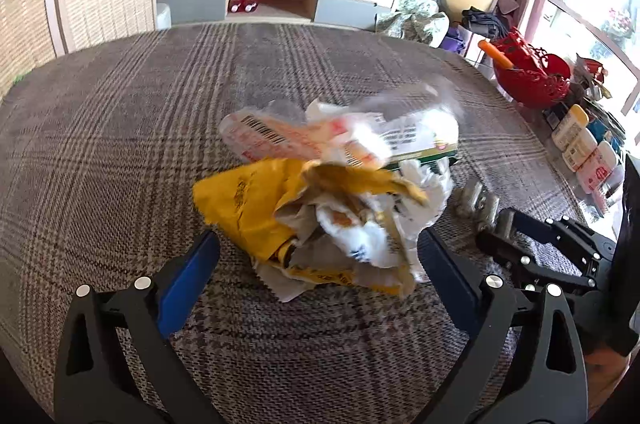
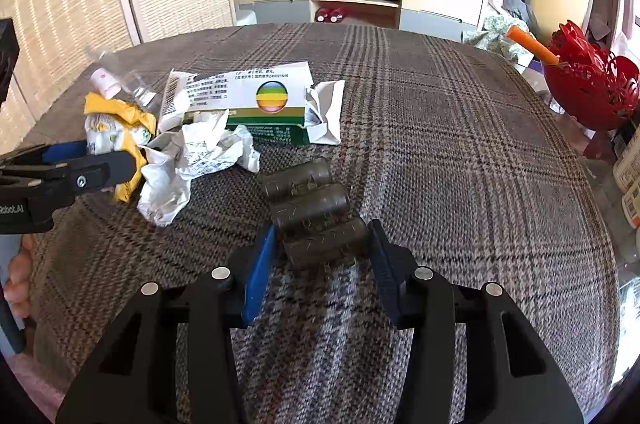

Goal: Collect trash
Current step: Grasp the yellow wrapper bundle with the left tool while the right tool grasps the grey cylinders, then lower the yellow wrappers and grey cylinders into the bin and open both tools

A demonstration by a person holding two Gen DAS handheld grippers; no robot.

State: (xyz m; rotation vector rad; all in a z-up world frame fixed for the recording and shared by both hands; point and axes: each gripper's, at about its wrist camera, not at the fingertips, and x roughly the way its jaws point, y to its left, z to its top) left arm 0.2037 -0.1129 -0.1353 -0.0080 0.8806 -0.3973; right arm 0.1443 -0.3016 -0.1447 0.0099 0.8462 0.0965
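Both tongs are gaping empty, left tongs (image 1: pixel 318 256) straddling crumpled wrappers (image 1: pixel 320 216), right tongs (image 2: pixel 322 244) flanking dark rollers (image 2: pixel 316 212), and loose scraps are likely slipping out as either closes.

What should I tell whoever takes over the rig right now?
Left gripper: open, straddling the yellow wrapper and crumpled paper.
Right gripper: open, fingers either side of the grey blister pack, not clamped.
Flattened medicine box lies behind the paper on the plaid cloth.
Done: nothing visibly collected.
Left: grasp and remove every piece.
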